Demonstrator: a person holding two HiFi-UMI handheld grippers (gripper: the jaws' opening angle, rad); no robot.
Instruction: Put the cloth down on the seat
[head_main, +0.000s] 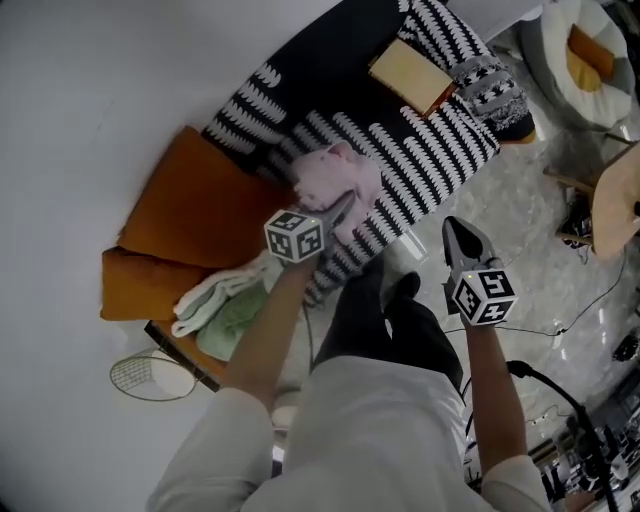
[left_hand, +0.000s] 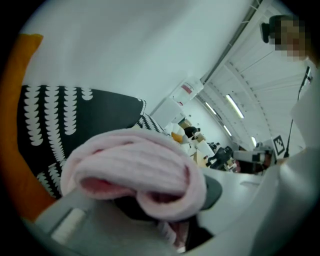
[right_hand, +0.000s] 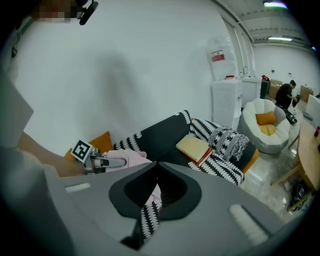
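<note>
A pink ribbed cloth (head_main: 340, 175) is bunched in my left gripper (head_main: 345, 205), which is shut on it above the sofa seat (head_main: 430, 150) with its black-and-white patterned cover. In the left gripper view the cloth (left_hand: 135, 165) fills the space between the jaws and hides the fingertips. Whether the cloth touches the seat I cannot tell. My right gripper (head_main: 455, 235) hangs shut and holds nothing, off the seat's front edge, to the right of the left one. The right gripper view shows its tips (right_hand: 156, 165) meeting, with the cloth (right_hand: 127, 159) and seat (right_hand: 165, 145) beyond.
Orange cushions (head_main: 190, 220) lean at the sofa's left end, with green and white towels (head_main: 225, 305) below them. A tan book (head_main: 410, 72) and a folded patterned blanket (head_main: 490, 85) lie on the far seat. A round chair (head_main: 585, 50) and floor cables (head_main: 590, 300) lie right.
</note>
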